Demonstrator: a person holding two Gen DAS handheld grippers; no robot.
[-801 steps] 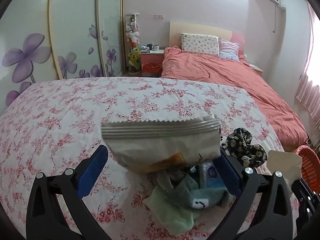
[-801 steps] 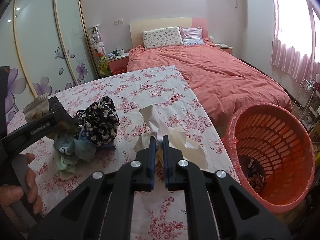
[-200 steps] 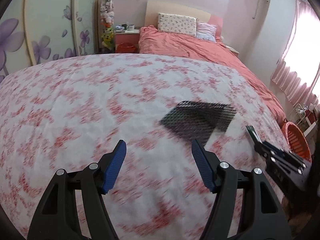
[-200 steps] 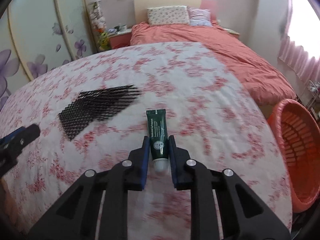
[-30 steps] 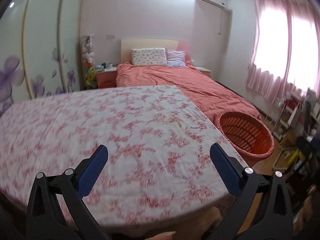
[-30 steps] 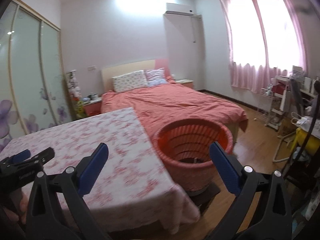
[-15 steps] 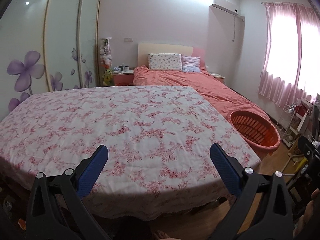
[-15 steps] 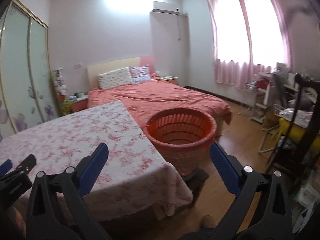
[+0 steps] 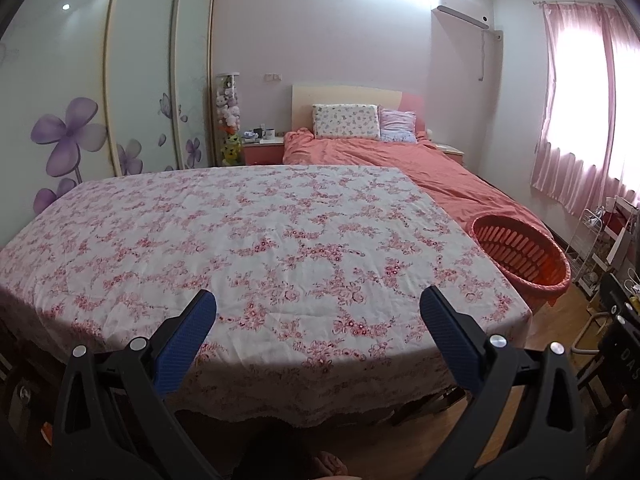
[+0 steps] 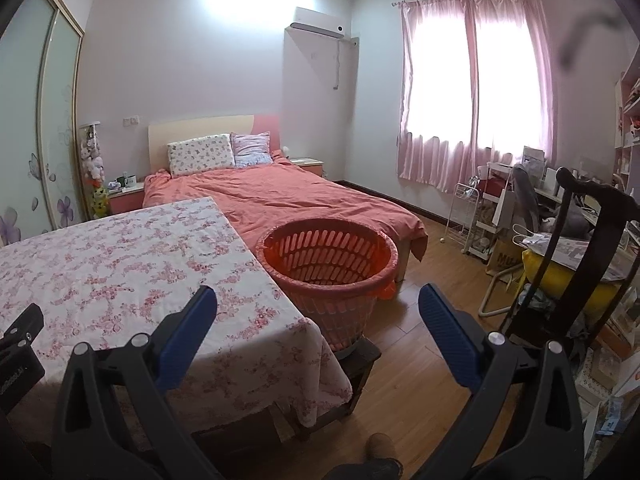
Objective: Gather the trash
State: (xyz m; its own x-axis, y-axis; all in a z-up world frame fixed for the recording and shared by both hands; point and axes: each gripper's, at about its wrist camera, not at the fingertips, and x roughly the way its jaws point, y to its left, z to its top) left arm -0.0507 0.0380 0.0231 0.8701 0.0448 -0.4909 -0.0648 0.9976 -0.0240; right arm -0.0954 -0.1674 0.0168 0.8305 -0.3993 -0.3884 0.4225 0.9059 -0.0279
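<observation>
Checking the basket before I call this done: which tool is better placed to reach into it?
Probably the right tool: the orange slotted plastic basket sits just beyond its open blue pads. For the left tool, also open, it lies far right, past the floral tablecloth.

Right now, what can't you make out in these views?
- Basket contents: right view, near wall hides the bottom; left view, basket seen too obliquely.
- Floor under the table: both views, cloth hides it.
- Left gripper: right view, cut off by the edge.
</observation>
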